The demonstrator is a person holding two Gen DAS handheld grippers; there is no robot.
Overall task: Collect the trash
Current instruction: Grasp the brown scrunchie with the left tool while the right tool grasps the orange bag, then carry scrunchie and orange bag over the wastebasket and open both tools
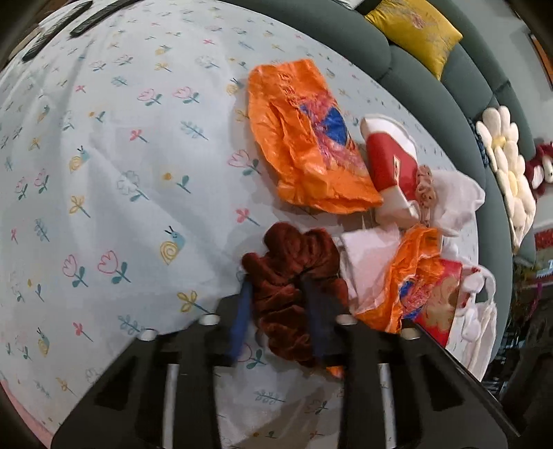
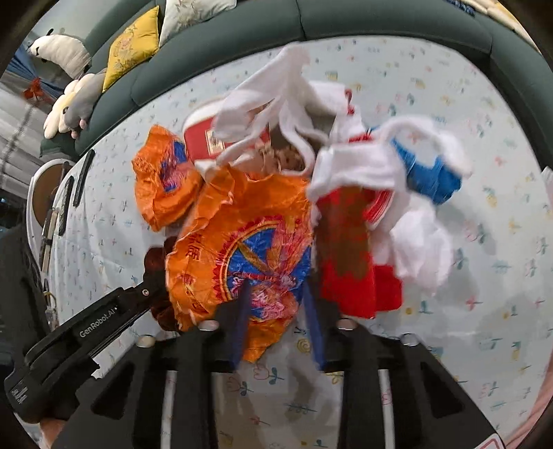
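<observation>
Left gripper (image 1: pixel 280 311): we see its blue pads pinching the dark red velvet scrunchie (image 1: pixel 293 273), which sits between them on the tabletop (image 1: pixel 121 155).
Right gripper (image 2: pixel 276 317): its pads stand narrow around the lower edge of the big orange wrapper (image 2: pixel 242 248); we cannot tell for sure if they press on it.
Just beyond the left gripper: white tissue (image 1: pixel 369 255), then a crumpled orange bag (image 1: pixel 304 145) and a red and white cup (image 1: pixel 390 165) further ahead.
Beside the right gripper: a red packet (image 2: pixel 349 255) to its right, white plastic bags (image 2: pixel 363 162) above, a second small orange wrapper (image 2: pixel 162 179) to the left.
Outer edge: a green sofa (image 1: pixel 432 79) with a yellow cushion (image 1: pixel 414 31) behind the flowered cloth.
</observation>
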